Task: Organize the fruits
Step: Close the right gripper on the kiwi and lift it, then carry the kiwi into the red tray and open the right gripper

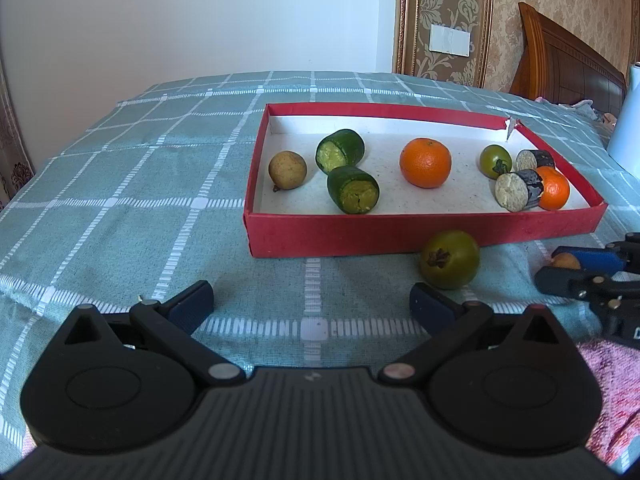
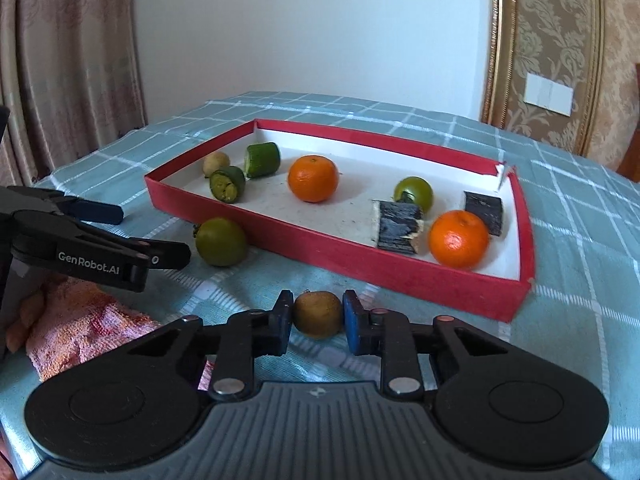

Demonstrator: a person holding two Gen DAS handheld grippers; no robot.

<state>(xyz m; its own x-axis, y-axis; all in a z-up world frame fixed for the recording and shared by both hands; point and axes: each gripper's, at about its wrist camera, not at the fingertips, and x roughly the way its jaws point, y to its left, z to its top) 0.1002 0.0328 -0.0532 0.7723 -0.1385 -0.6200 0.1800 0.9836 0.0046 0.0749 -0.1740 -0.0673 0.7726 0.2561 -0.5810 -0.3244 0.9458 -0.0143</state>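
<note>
A red tray (image 1: 400,236) (image 2: 360,264) on the checked cloth holds two oranges (image 1: 425,163) (image 2: 313,179), two green cut cylinders (image 1: 353,189) (image 2: 227,184), two dark cut cylinders (image 1: 518,190) (image 2: 398,228), a green round fruit (image 1: 495,160) (image 2: 414,194) and a tan fruit (image 1: 287,170) (image 2: 215,163). Another green round fruit (image 1: 450,259) (image 2: 221,241) lies on the cloth just outside the tray's front wall. My right gripper (image 2: 318,314) (image 1: 568,266) is shut on a small brown fruit (image 2: 318,314) (image 1: 565,260) near the cloth. My left gripper (image 1: 312,304) (image 2: 152,236) stands open over bare cloth, left of that green fruit.
A pink towel (image 2: 80,320) (image 1: 612,376) lies at the near edge between the two grippers. A curtain (image 2: 68,60) hangs at the left. A wooden headboard (image 1: 560,60) and a white object (image 1: 628,120) stand at the far right.
</note>
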